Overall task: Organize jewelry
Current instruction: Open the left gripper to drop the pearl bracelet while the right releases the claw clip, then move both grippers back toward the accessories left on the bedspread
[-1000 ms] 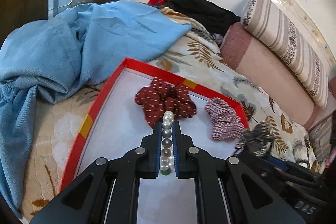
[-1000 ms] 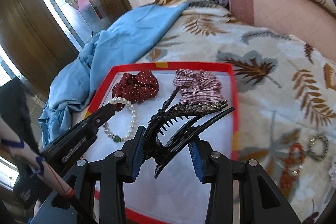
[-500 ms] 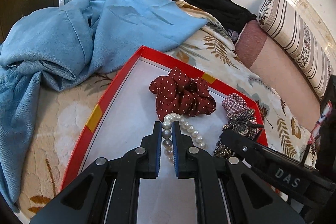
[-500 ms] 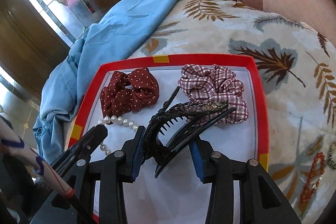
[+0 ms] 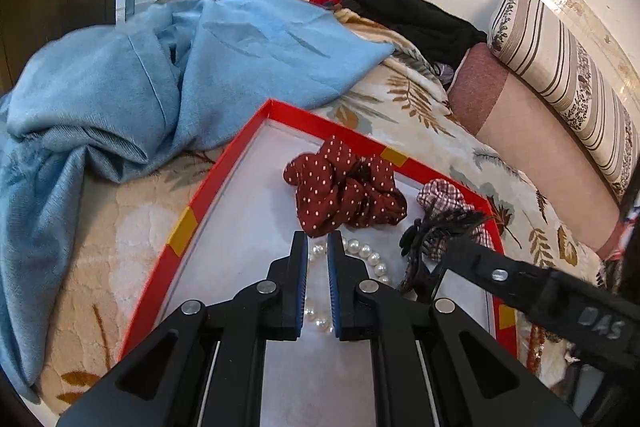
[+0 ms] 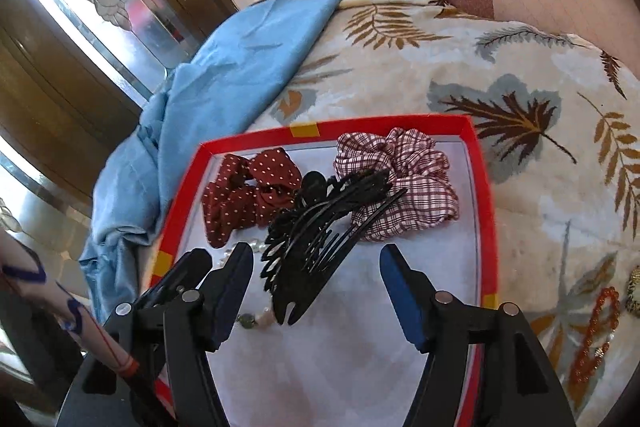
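A red-rimmed tray (image 5: pixel 192 211) (image 6: pixel 484 195) lies on the bed. In it are a dark red dotted scrunchie (image 5: pixel 344 187) (image 6: pixel 248 191), a plaid scrunchie (image 5: pixel 444 197) (image 6: pixel 404 187), a pearl bracelet (image 5: pixel 366 253) (image 6: pixel 256 317) and a black hair claw (image 5: pixel 434 241) (image 6: pixel 320 239). My left gripper (image 5: pixel 318 243) is open a little, with the pearls lying loose below its fingers. My right gripper (image 6: pixel 316 257) is wide open around the claw, which rests on the tray floor.
A blue cloth (image 5: pixel 160 75) (image 6: pixel 224 83) lies left of the tray on the leaf-patterned blanket (image 6: pixel 520 75). Orange beads (image 6: pixel 592 331) and a gold ring piece (image 6: pixel 634 287) lie on the blanket to the right. Pillows (image 5: pixel 560 75) line the wall.
The left gripper let go of the pearl bracelet, which now lies in the tray. The right gripper opened and released the hair claw onto the tray.
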{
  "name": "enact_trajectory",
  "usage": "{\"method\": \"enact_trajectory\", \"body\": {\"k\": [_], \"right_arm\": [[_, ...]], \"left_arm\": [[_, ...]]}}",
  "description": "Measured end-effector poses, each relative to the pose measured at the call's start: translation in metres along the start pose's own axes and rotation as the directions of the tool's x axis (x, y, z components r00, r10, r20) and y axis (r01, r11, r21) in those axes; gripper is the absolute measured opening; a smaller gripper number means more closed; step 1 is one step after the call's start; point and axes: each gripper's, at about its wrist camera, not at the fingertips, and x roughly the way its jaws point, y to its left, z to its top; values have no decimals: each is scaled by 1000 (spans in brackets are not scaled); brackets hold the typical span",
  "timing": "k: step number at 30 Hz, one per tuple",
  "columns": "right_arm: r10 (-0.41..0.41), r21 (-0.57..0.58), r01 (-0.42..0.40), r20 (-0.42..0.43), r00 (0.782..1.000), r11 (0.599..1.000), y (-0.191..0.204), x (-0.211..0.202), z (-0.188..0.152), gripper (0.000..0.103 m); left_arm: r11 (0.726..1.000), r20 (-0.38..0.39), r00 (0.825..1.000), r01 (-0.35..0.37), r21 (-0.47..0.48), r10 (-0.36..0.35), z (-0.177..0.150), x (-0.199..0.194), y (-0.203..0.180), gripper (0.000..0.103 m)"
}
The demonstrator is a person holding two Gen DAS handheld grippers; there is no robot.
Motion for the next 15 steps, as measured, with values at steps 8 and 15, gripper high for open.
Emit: {"method": "enact_trajectory", "body": {"k": [8, 15], "right_arm": [[54, 54, -58, 77, 996, 997, -23, -55, -24, 71], [3, 168, -28, 149, 989, 985, -80, -117, -73, 70]], "left_arm": [[998, 92, 996, -8, 62, 2, 1, -19, -19, 26], [985, 148, 987, 34, 171, -60, -8, -37, -58, 26]]}}
